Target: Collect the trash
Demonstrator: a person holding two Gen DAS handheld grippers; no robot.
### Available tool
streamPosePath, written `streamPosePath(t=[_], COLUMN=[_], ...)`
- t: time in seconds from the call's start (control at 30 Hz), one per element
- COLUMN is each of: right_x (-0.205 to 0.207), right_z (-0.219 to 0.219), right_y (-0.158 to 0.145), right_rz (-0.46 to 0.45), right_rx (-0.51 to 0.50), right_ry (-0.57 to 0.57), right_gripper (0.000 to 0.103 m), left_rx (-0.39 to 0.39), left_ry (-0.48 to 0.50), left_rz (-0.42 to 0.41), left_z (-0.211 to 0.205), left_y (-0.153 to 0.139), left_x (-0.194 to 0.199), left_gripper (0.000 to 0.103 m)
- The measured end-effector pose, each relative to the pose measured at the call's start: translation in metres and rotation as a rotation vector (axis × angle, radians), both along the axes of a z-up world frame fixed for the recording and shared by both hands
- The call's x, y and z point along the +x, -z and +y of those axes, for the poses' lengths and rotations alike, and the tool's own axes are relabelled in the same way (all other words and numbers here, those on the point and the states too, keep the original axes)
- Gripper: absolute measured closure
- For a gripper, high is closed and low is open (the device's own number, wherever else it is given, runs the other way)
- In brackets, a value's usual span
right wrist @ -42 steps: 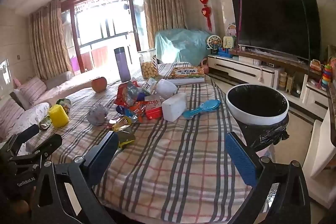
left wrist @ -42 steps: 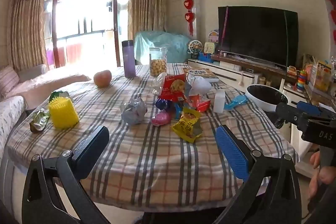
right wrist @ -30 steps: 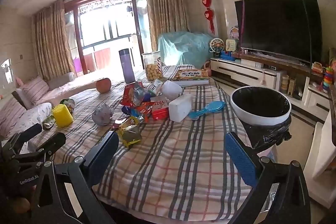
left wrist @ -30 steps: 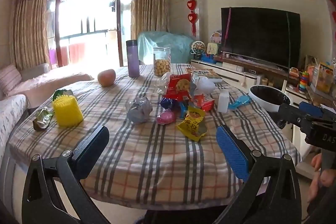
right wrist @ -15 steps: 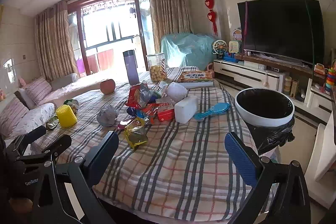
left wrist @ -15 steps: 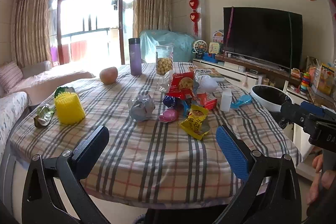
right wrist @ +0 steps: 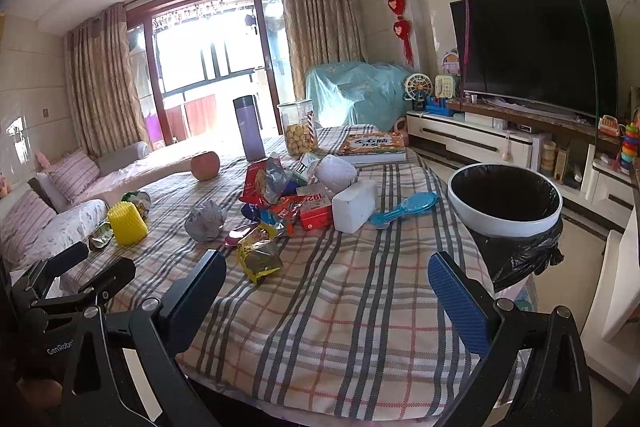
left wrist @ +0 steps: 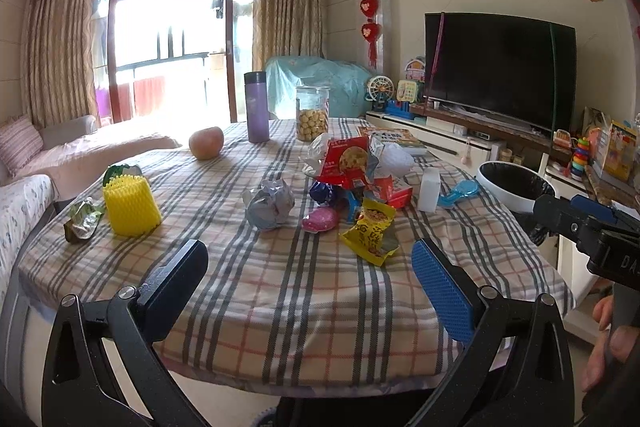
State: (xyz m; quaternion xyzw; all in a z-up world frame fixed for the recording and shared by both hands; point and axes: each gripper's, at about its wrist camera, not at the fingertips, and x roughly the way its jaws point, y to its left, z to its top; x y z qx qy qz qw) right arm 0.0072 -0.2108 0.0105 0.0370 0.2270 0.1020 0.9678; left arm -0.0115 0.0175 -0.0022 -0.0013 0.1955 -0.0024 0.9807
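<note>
sunny living room, with a checked cloth over the tabletop and wrappers piled in the middle of it. both sets of jaws are wide open and hold nothing.

the left gripper hangs at the near edge. the yellow snack bag lies just ahead of its jaws, a bit toward the blue one. the right gripper is low at the near edge too, and that bag is just past its dark jaw.

best to take the yellow bag first, i think. come down over it, pinch the crinkly top, lift slow so it does not slip.

only the right view shows the bin well, open with a black bag, past the blue jaw. the left view shows the yellow foam sleeve and the green wrapper clearly, out past the dark jaw.
</note>
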Motion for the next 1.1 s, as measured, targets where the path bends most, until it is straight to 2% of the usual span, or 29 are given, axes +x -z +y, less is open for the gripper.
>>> streamPosePath(t=[1.1], right_x=[-0.0020], right_z=[0.0020], right_y=[-0.0021], right_rz=[0.001], right_rx=[0.019], right_ry=[-0.007], right_gripper=[0.001], left_rx=[0.002], left_ry=[-0.004], left_rz=[0.009], left_z=[-0.0018], left_y=[0.0006], left_x=[0.0008], left_gripper=[0.000])
